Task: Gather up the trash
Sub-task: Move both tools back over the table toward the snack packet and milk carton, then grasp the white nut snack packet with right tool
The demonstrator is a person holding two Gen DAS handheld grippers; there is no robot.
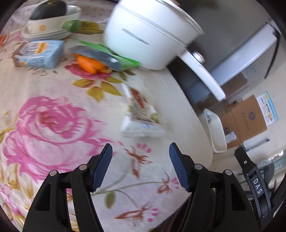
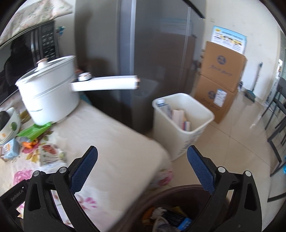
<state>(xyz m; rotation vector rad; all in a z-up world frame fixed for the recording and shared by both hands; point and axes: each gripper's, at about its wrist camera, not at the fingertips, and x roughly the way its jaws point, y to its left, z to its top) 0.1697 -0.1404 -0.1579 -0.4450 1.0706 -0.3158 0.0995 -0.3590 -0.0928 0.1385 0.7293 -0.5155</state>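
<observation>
My left gripper [image 1: 140,166] hangs open and empty over the flowered tablecloth [image 1: 53,125]. Just ahead of it lies a white printed carton [image 1: 141,114], flat on the cloth. Farther off are a light blue box [image 1: 41,53], a green and grey wrapper [image 1: 107,53] and orange peel [image 1: 91,64] under it. My right gripper [image 2: 142,166] is open with nothing between its pads, above the table's corner. Below it stands a dark brown bin [image 2: 171,210] holding mixed trash. The white carton [image 2: 51,155] and blue box [image 2: 10,148] show at the left of the right wrist view.
A white lidded pot [image 1: 146,33] with a long handle sits near the table edge. A bowl with a dark squash [image 1: 50,16] stands at the back. On the floor are a white bin [image 2: 180,123] with boxes inside, stacked cardboard boxes [image 2: 219,80], a grey fridge [image 2: 135,53] and dark chairs [image 2: 275,114].
</observation>
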